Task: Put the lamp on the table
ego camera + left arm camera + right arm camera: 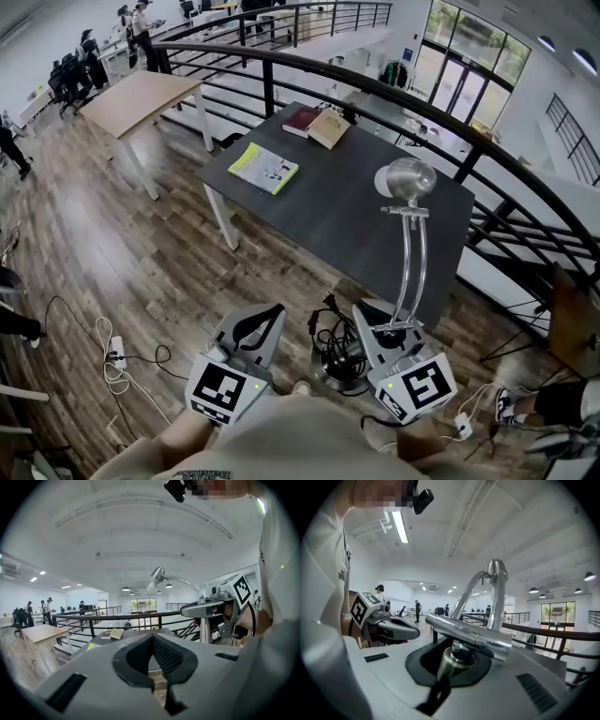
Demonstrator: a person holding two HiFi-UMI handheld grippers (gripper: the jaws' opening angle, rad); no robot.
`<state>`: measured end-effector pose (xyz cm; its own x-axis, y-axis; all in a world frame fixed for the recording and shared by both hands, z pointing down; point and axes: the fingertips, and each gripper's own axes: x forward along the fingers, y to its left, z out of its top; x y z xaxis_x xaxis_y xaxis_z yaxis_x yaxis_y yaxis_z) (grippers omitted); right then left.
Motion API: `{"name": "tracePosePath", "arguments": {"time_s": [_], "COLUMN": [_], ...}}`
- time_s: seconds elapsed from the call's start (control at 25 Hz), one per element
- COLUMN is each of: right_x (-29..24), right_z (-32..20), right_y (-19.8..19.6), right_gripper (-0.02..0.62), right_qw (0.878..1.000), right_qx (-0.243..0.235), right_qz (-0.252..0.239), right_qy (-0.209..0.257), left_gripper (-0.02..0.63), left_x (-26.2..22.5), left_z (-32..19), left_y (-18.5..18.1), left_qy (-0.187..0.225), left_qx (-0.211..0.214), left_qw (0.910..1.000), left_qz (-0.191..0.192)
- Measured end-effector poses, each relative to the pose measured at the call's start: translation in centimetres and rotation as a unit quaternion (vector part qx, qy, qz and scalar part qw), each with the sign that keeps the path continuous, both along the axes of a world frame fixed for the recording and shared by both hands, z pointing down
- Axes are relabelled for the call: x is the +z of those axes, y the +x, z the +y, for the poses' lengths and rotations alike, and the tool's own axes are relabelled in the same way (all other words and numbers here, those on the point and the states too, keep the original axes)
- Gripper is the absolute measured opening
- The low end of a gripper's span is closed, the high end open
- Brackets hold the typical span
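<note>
Chrome lamp (411, 267) upright in right hand-held gripper (387, 330), near table (337, 211)

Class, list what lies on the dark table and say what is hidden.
A yellow-green booklet and two books lie on the dark table. The lamp, held in the right tongs, is not on it; its head covers a patch of tabletop.
</note>
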<state>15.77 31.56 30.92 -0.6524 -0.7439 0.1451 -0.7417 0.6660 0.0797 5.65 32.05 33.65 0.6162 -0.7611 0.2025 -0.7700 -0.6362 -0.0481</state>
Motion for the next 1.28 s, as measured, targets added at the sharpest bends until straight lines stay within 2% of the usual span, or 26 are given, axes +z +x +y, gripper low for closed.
{"name": "tracePosePath", "arguments": {"time_s": [0.68,0.8,1.04,1.28], "right_x": [0.2,0.4,1.5,2.9], "right_z": [0.0,-0.4,-2.4,-6.1], "right_y": [1.5,1.6,1.2,-0.3], "right_gripper": [-0.002,-0.002,-0.002,-0.002], "right_qw": [1.000,1.000,1.000,0.999], "right_qx": [-0.021,-0.021,-0.024,-0.036], "right_qz": [-0.009,-0.010,-0.014,0.002], "right_qy": [0.015,0.015,0.015,0.022], "left_gripper": [0.003,0.003,0.003,0.004], "left_x": [-0.2,-0.6,0.8,2.7], "left_z": [0.9,0.4,-1.7,-6.2], "left_y": [1.9,2.1,2.0,1.1], "left_qy": [0.013,0.030,0.030,0.034], "left_qx": [-0.016,-0.014,-0.011,-0.006], "left_qw": [0.9998,0.9994,0.9995,0.9994], "left_qz": [-0.004,-0.003,0.003,0.005]}}
